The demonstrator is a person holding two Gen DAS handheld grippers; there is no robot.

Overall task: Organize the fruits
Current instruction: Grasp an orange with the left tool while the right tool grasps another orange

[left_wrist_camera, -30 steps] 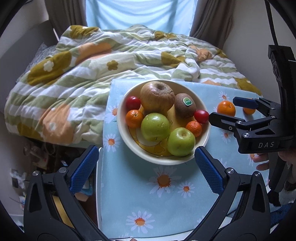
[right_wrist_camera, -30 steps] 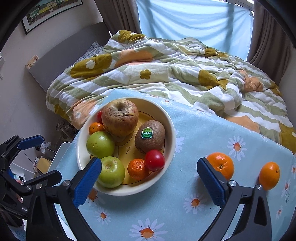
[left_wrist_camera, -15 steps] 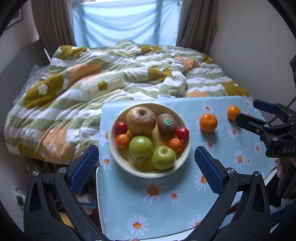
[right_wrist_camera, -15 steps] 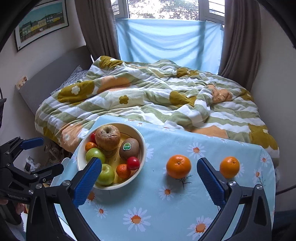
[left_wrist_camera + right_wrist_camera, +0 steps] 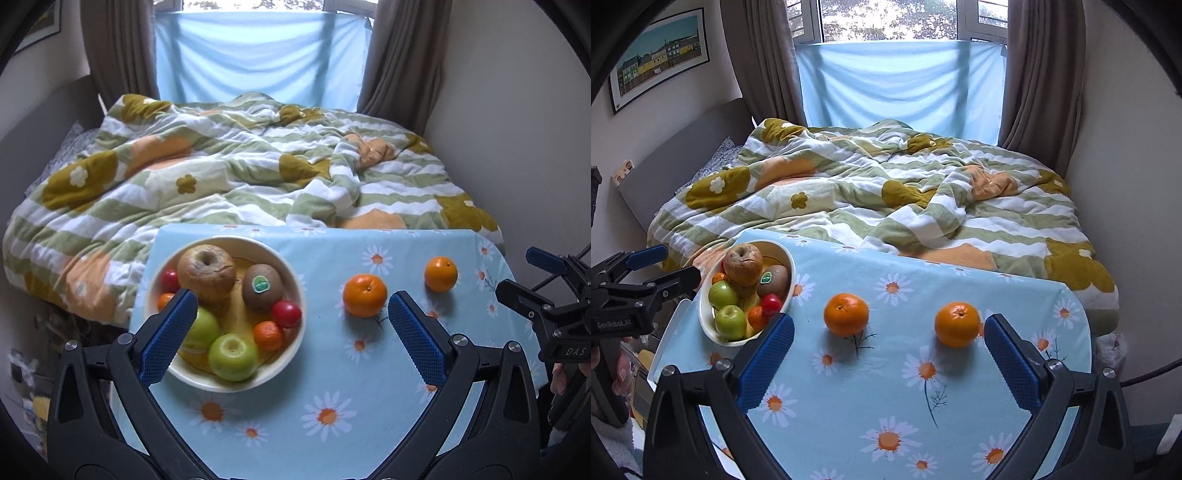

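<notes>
Left wrist footage shows the left gripper [image 5: 288, 325] held wide apart and empty above the near table [image 5: 369, 387]; the right gripper [image 5: 886, 350] is likewise spread wide, nothing between its pads. Two oranges are seen loose on the daisy cloth: the left orange [image 5: 846, 314] and the right orange [image 5: 957, 324], well apart. At far left, a bowl [image 5: 705, 325] is filled with apples, a kiwi [image 5: 772, 281] and small fruit. A bed [image 5: 886, 206] lies beyond.
</notes>
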